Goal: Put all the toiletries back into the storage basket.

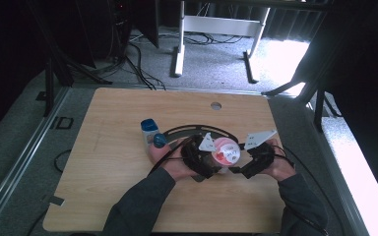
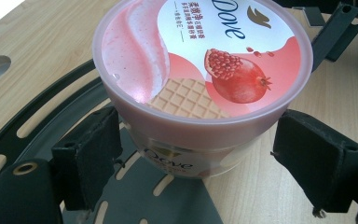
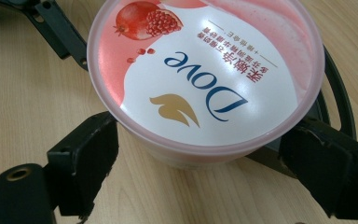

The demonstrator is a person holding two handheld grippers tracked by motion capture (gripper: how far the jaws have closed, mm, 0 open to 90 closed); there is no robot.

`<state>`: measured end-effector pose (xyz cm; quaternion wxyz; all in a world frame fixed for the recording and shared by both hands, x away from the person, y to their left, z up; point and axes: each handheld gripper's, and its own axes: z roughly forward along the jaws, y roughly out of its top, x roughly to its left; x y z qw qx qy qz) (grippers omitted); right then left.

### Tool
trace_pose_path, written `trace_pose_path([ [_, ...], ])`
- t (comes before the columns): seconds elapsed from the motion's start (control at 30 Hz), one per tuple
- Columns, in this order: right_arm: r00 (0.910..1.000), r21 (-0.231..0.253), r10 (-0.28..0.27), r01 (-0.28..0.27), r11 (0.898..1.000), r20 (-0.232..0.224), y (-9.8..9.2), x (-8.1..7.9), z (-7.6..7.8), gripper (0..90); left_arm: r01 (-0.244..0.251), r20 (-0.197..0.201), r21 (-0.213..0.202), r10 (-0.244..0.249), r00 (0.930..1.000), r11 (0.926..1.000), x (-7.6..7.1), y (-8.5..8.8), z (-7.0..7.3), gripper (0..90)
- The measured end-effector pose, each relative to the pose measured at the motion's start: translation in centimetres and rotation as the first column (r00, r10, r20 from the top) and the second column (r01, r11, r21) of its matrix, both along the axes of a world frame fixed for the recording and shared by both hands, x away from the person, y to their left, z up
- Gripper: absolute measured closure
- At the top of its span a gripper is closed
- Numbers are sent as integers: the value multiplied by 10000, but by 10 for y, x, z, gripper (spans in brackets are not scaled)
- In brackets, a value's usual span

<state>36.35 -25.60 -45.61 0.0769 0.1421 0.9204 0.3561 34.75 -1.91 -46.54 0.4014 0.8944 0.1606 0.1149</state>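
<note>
Pink Dove tub point(image 1: 226, 151) with a pomegranate-and-wafer lid, standing upright at centre of the high view, slightly right of middle on a light wooden table point(image 1: 108, 162). Seated partly on a dark slotted ring-shaped plate point(image 2: 37, 116), seen at lower left of the left gripper view beneath the tub.

Flanked by two hand-held grippers. Left gripper point(image 1: 201, 158) just left of the tub in the high view; in the left gripper view, jaws spread to either side of the tub's lower body, the left pad close against the wall, the right pad just apart from it. Contact hard to confirm. Right gripper point(image 1: 256, 158) just right of the tub; in the right gripper view, jaws likewise spread around the tub under the lid rim, both pads near the wall, a small gap visible on each side.

Blue-capped white bottle point(image 1: 149, 132) left of centre, lying beside the left hand point(image 1: 170, 160). Round hole point(image 1: 216, 105) in the tabletop toward upper centre.
</note>
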Motion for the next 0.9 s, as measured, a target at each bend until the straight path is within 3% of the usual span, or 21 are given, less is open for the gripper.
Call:
trace_pose_path([
  [0.53,10000,-325,15,-16,9995,-25,3,9,1,114,-153,-48,15,153,9999,9999,7,-1,-2,156],
  [0.9,10000,-295,-2,-1,9996,-82,4,20,2,111,-287,93,86,287,9995,9995,14,-2,1,156],
])
